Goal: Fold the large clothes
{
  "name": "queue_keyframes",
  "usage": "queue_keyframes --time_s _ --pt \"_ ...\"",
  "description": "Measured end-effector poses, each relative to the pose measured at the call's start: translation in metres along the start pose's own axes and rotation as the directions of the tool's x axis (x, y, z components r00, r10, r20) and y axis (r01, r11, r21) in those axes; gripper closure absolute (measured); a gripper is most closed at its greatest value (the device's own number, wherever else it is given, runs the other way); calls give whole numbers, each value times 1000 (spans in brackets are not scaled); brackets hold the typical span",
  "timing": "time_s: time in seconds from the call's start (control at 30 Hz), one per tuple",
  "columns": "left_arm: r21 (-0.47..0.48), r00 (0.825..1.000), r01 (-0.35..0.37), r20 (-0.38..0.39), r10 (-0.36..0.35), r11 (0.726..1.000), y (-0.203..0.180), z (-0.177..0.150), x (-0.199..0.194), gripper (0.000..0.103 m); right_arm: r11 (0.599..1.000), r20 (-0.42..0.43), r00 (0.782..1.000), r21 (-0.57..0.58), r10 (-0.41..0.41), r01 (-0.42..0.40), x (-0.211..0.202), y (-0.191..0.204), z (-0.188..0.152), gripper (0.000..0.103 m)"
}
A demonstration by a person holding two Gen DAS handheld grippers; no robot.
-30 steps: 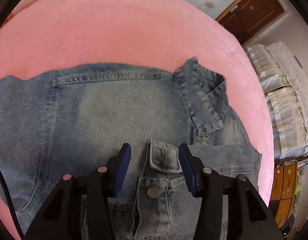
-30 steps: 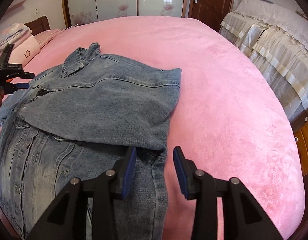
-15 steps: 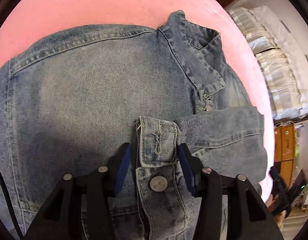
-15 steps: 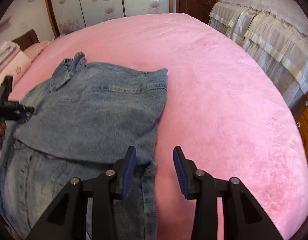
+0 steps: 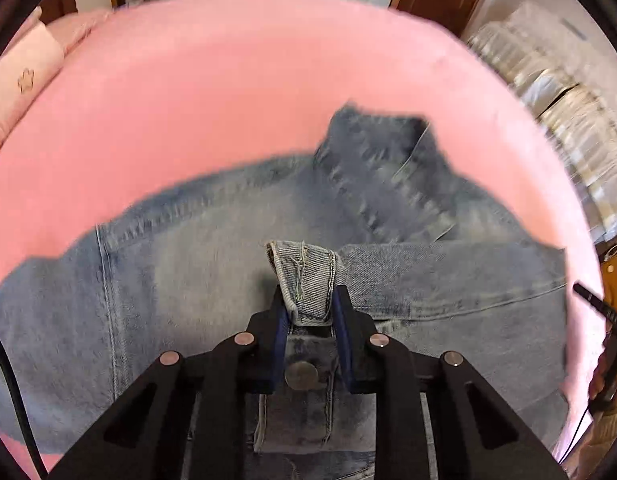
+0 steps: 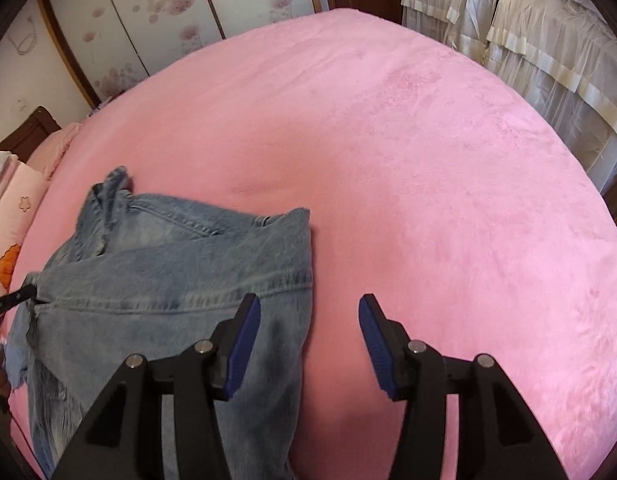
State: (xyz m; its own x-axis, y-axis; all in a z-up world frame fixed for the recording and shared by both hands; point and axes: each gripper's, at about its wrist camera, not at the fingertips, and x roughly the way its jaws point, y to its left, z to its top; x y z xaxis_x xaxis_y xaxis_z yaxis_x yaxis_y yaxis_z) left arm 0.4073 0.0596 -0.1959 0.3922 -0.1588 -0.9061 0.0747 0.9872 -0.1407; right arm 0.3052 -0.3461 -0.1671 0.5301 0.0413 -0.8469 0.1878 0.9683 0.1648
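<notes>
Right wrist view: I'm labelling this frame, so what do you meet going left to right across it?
Pillow → denim jacket → right gripper, open above the jacket's edge → pink bedspread → cream lace-covered furniture.

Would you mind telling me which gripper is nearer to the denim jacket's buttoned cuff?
Left. The left gripper is shut on the cuff. The right gripper hovers open at the denim jacket's far edge, away from the cuff.
</notes>
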Motion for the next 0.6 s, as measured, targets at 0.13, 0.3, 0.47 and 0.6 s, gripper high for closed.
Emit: queue_keyframes --time_s 0.13,0.3,0.47,0.6 --pt "-13 1000 -8 0 8 1000 -1 -6 9 83 1000 -57 998 1 11 -11 33 7 12 52" --pt "-64 1000 8 9 -8 998 4 -6 4 83 995 -75 996 -91 -56 50 48 22 17 89" --pt "-51 999 -44 6 45 998 -1 -8 24 83 968 -14 979 -156 -203 199 51 30 21 97" --pt "-43 997 -74 5 74 996 -4 -14 31 80 969 -31 980 -157 -197 189 53 27 17 96"
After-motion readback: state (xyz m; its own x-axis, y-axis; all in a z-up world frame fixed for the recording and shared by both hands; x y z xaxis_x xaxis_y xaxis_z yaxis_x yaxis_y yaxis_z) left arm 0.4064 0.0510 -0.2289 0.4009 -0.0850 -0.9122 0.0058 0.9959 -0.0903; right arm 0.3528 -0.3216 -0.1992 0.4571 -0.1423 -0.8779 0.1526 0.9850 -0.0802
